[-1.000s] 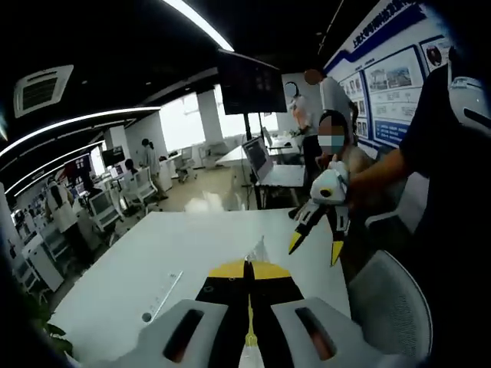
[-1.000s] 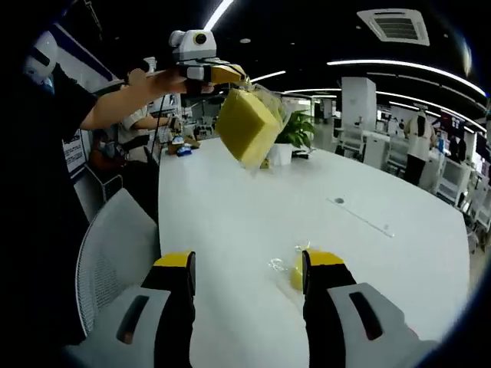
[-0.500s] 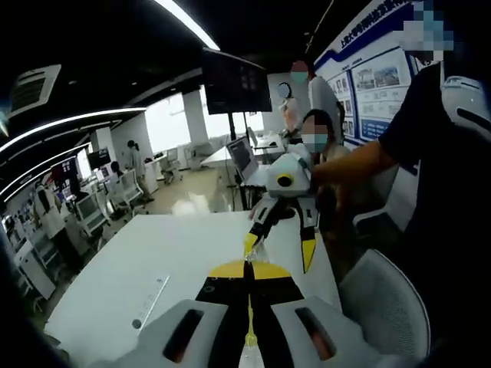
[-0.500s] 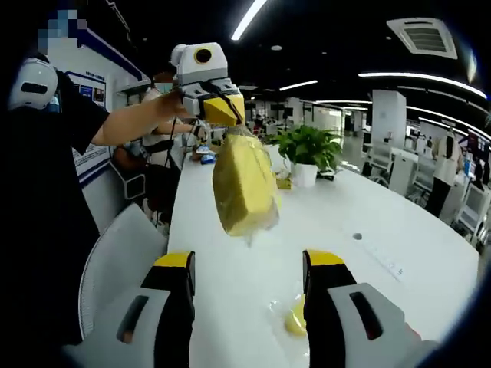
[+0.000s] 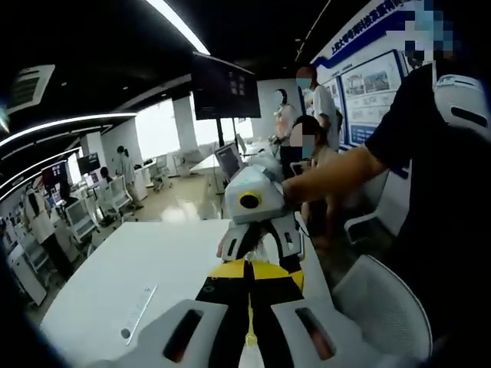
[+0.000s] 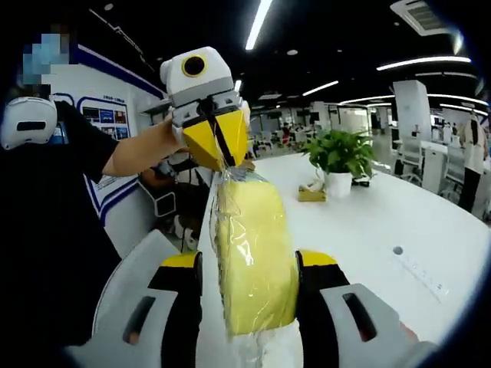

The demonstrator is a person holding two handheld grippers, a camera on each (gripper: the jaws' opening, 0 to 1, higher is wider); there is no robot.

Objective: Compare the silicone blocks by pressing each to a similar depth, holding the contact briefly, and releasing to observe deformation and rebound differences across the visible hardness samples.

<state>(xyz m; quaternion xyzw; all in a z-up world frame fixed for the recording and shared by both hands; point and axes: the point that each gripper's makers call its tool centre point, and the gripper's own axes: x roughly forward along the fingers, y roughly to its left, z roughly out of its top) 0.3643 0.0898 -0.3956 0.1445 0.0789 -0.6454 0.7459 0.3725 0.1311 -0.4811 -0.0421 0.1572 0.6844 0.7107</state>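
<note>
A yellow silicone block (image 6: 257, 253) wrapped in clear plastic hangs upright in the air above the white table (image 6: 368, 222). My left gripper (image 6: 219, 153) is shut on the gathered top of its plastic wrap. In the left gripper view the same gripper (image 5: 249, 264) shows its yellow tips pinched together on a wisp of plastic (image 5: 265, 244). My right gripper (image 6: 249, 264) is open, its two jaws standing on either side of the block and close against its faces. From the left gripper view, the right gripper (image 5: 261, 247) faces me just beyond my tips.
A potted plant (image 6: 341, 153) stands on the table further back. A grey mesh chair (image 5: 383, 307) sits at the table's edge beside the person's arm (image 5: 330, 172). A narrow strip (image 5: 138, 310) lies flat on the table. Other people (image 5: 307, 130) stand by desks behind.
The right gripper has come up to the hanging block, which now sits between its jaws. The jaws stand slightly narrower than before. The left gripper keeps hold of the wrap.
</note>
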